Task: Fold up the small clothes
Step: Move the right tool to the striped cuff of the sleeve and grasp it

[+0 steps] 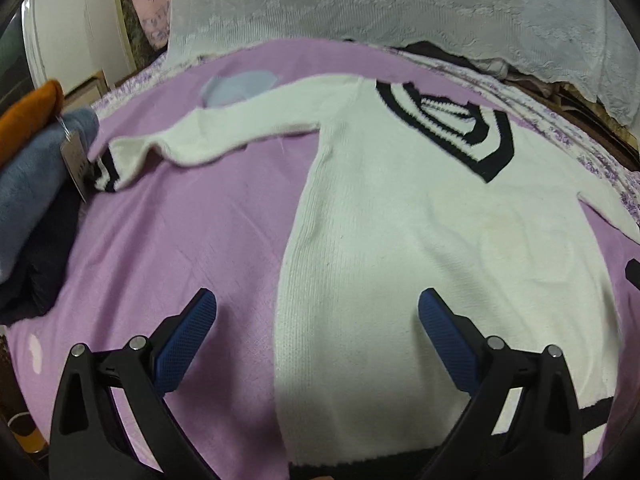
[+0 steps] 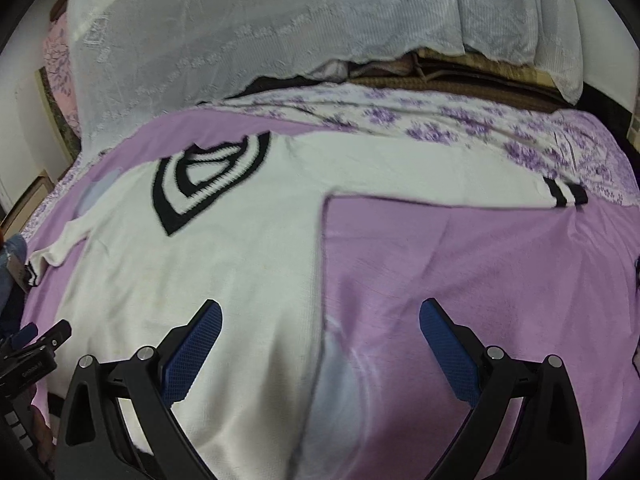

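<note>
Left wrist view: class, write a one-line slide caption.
Open left gripper hovers over a white sweater spread flat on a purple blanket.

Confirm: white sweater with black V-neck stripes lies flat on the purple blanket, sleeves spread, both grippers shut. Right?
One error: both grippers are open, not shut. The left gripper and right gripper each show blue pads wide apart in their own wrist views. The white sweater does lie flat on the purple blanket, sleeves spread.

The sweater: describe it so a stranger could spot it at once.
On the purple blanket covering the bed, the sweater lies flat with both sleeves spread out. It is white knit with a black-striped V collar and black-striped cuffs, unlike the grey and orange clothes piled at the blanket's left edge.
</note>
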`<state>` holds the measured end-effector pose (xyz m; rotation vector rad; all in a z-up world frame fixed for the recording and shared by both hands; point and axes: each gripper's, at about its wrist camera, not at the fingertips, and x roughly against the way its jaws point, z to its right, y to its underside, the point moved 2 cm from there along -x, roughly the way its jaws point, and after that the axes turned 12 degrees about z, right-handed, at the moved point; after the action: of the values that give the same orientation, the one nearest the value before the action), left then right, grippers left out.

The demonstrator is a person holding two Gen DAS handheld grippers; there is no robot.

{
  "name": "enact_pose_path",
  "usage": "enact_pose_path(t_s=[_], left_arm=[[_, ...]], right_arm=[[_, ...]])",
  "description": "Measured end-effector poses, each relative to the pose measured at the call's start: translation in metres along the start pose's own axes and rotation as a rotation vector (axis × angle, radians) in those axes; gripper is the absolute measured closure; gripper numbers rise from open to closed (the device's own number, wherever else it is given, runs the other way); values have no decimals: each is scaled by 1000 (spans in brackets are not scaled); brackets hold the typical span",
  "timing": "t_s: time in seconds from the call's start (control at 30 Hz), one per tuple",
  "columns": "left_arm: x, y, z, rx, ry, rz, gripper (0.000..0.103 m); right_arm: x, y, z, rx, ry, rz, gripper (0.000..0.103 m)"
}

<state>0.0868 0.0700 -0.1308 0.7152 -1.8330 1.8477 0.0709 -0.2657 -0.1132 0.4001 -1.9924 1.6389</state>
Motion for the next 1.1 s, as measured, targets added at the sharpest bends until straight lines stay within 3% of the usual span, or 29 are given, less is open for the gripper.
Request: enact_pose_path(t_s=[0.13, 0.23, 0.4, 0.53, 0.6, 0.7, 0.87, 1.0, 1.1], left_arm=[[-18, 8, -3, 1, 20, -39, 4], [-21, 10, 1, -37, 21, -36, 4], [-21, 10, 0, -62, 39, -51, 4], [-13, -5, -3, -57, 71, -38, 4], [-5, -23, 0, -85, 52, 6, 4], [5, -50, 10, -126, 36, 68, 4], [2, -98, 28, -122, 32, 163, 4], [-28, -121, 30, -49, 75, 148, 4], [-56, -121, 29, -55, 39, 135, 4]], right_arm=[[-20, 7, 20, -61, -6, -53, 3], [-40, 17, 43, -180, -65, -124, 3], [-33, 24, 62, -284, -199, -47, 3], [-32, 21, 61, -269, -237, -74, 3], [-32, 8, 77, -392, -273, -93, 3], [-33, -24, 118, -627, -322, -18, 3], [-54, -49, 166, -838, -294, 44, 3], [-73, -49, 191, -895, -234, 67, 13], [-86, -43, 213, -921, -178, 74, 21]])
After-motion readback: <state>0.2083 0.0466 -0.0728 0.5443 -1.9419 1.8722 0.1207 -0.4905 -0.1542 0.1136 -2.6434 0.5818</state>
